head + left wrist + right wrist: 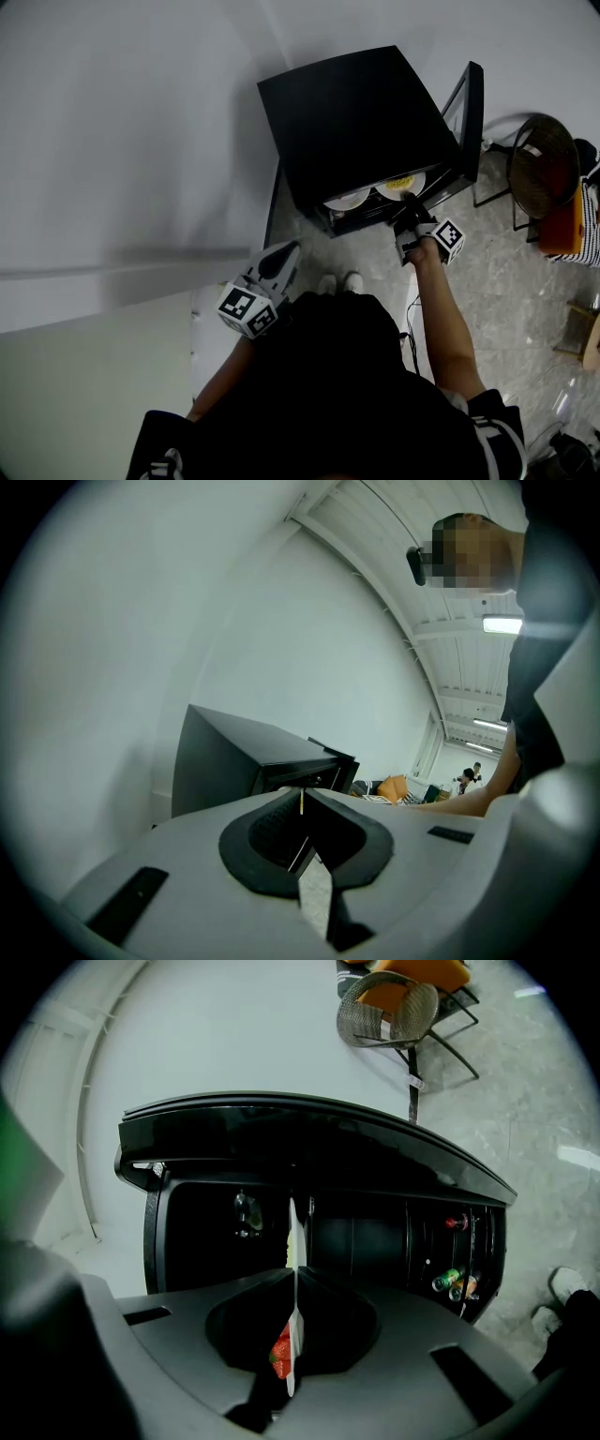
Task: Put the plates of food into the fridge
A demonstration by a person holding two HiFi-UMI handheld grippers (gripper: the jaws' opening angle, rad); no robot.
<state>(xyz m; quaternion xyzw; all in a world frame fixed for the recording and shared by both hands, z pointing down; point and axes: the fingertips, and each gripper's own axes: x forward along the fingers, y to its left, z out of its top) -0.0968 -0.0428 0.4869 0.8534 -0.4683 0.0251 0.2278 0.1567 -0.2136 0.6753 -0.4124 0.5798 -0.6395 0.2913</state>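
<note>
1. The step in hand is delivering a plate into the fridge (356, 112). In the head view the black fridge stands at 1 o'clock of the person, and its door (466, 103) is swung open toward 2 o'clock.
2. The right gripper (406, 208) reaches to the fridge's mouth, clenched on the rim of a plate of food (401, 183). In the right gripper view the plate of food (295, 1235) runs edge-on between the closed jaws of the right gripper (295, 1270), with red food (281, 1353) showing at 7 o'clock of the jaw tips.
3. The plate of food sits at the front of the opening, partly under the fridge's top. Whether it already rests on a shelf I cannot tell. A second plate (347, 199) lies just beside it at 9 o'clock, also in the opening.
4. The left gripper (284, 255) hangs near the person's body, at 7 o'clock of the fridge and well apart from it. Its own view shows the left gripper (302, 794) with jaws together and nothing between them.
5. Judged from this, the next move calls for sliding the plate of food deeper and level, keeping it clear of the second plate. Then comes setting it down, letting go and drawing straight back — away from the bottles (450, 1281) in the door at 4 o'clock. Shutting the door is left to do.
</note>
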